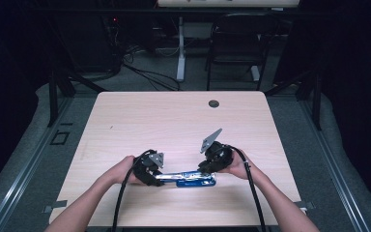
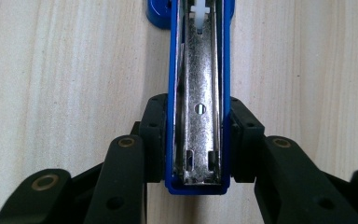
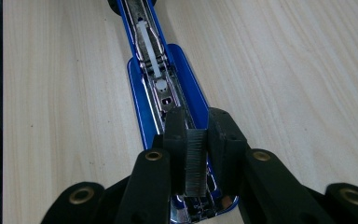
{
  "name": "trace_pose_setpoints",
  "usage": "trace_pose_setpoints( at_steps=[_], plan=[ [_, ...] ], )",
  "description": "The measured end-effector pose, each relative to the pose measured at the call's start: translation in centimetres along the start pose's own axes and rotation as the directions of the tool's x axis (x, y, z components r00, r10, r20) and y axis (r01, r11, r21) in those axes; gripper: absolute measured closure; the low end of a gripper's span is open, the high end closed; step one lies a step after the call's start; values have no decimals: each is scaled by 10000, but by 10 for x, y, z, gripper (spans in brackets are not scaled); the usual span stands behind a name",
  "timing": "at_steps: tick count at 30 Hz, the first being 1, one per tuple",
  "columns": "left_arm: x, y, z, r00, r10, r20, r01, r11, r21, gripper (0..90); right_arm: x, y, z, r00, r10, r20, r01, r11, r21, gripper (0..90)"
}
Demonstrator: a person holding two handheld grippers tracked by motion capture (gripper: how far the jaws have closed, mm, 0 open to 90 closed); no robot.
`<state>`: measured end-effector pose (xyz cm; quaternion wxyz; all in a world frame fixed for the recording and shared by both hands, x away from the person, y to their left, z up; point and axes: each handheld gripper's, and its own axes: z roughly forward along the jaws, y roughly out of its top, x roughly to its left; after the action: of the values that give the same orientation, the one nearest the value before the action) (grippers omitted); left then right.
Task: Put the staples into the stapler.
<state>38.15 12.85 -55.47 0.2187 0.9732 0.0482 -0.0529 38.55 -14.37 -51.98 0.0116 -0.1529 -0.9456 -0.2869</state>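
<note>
The opened blue stapler (image 1: 188,179), stiff, smooth metal lying near the table's (image 1: 174,121) front edge, looks securest gripped by its flat sides, where the left gripper (image 2: 198,140) clamps it, while the right gripper (image 3: 196,158) pinches a light, breakable staple strip (image 3: 195,163).

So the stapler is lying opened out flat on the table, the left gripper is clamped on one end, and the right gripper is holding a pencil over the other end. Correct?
Not quite: the right gripper holds a strip of staples, not a pencil, as the right gripper view shows. The rest stands: the blue stapler lies opened out on the table, the left gripper clamped on one end.
</note>
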Motion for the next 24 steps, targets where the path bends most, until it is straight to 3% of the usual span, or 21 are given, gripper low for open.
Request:
trace_pose_setpoints(
  at_steps=[7,13,24],
  plan=[
    [0,0,0,10000,-22,16,23,10000,-11,648,1,-1,-2,9986,-528,61,528,9986,57,784],
    [0,0,0,10000,-21,15,21,10000,-8,649,1,-3,-3,9984,-569,-17,569,9981,-245,783],
    [0,0,0,10000,-30,-16,30,10000,-14,648,1,-4,-8,9979,-642,-50,641,9978,-195,785]
  ],
)
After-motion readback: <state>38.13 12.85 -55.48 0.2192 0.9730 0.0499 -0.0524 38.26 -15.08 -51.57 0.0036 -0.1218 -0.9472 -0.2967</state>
